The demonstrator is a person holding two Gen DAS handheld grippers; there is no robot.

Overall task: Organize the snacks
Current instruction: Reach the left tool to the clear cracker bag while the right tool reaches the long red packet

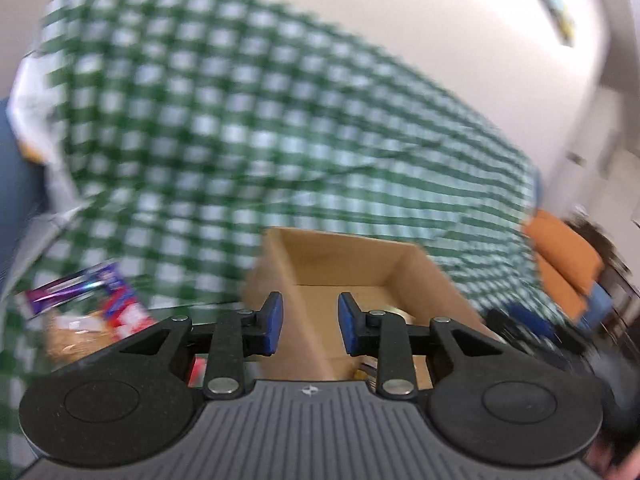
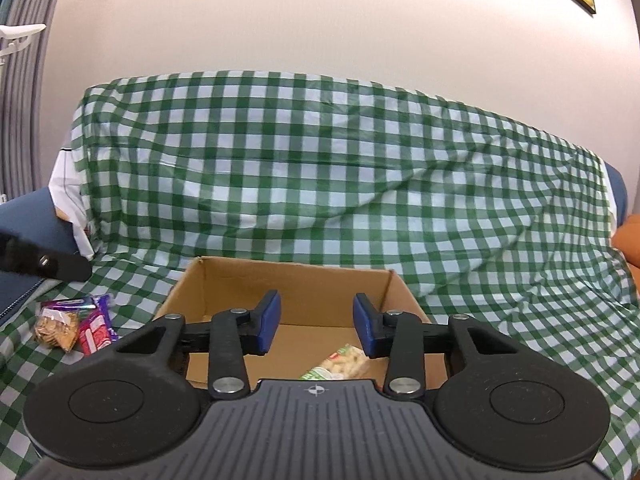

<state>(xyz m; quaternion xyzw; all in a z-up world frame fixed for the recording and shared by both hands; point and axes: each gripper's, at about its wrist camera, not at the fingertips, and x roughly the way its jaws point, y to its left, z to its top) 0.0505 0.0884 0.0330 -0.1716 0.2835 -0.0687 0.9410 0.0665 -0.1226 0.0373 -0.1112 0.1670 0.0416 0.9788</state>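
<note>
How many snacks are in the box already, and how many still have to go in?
Done: one green snack packet lies in the cardboard box. In hand: nothing; the left gripper and right gripper are both empty and open. Left: a few snack packets still lie on the checkered cloth beside the box.

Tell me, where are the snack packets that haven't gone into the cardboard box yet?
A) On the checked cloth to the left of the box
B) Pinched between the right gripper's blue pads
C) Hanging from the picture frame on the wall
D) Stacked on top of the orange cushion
A: in the right wrist view the loose snack packets lie on the green checked cloth, left of the cardboard box.
</note>
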